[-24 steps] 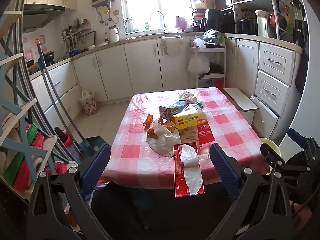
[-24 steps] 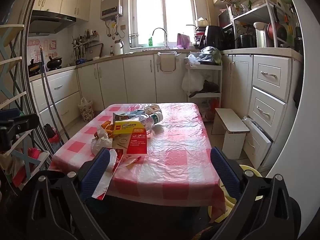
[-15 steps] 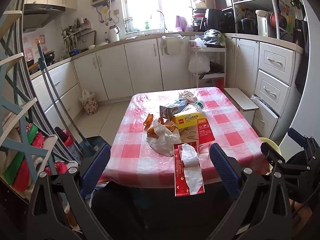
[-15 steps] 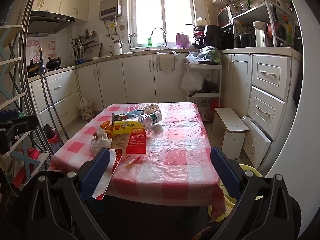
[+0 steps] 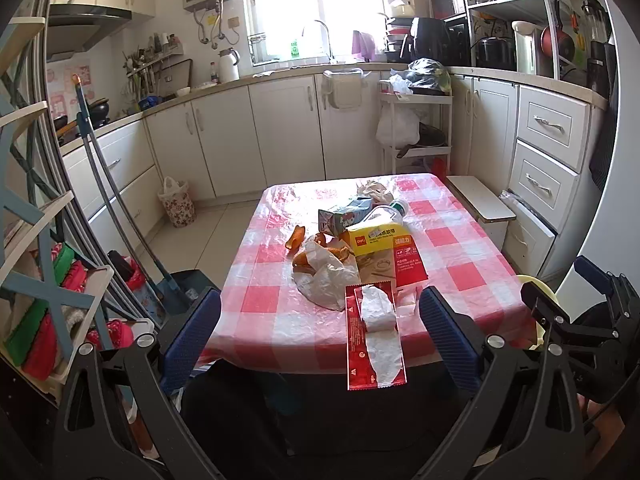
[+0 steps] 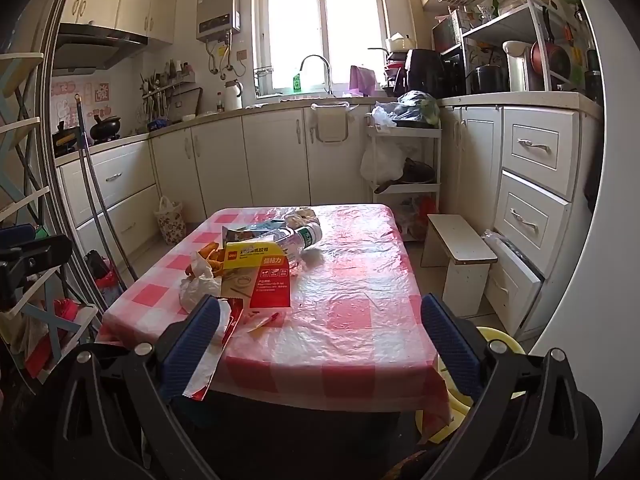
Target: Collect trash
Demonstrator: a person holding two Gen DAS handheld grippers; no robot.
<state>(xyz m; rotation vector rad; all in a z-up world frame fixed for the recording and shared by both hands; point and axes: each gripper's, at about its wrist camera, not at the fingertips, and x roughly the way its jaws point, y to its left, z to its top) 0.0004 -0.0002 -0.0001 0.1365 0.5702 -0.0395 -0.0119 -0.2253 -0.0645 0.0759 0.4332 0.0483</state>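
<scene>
Nothing is seen to have shifted since a moment ago — both the left gripper and right gripper are held spread and empty, so the red wrapper overhanging the checkered table is yet to be collected.

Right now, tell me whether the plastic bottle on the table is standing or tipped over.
Tipped over. The plastic bottle lies on its side on the table, green-labelled cap end pointing right, behind the yellow box.

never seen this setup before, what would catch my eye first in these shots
The pink checked table in the middle of the kitchen, with trash piled on its near left part: a yellow and red box, a plastic bottle and a white bag. A long red wrapper hangs over the near edge, between the open left gripper.
</scene>
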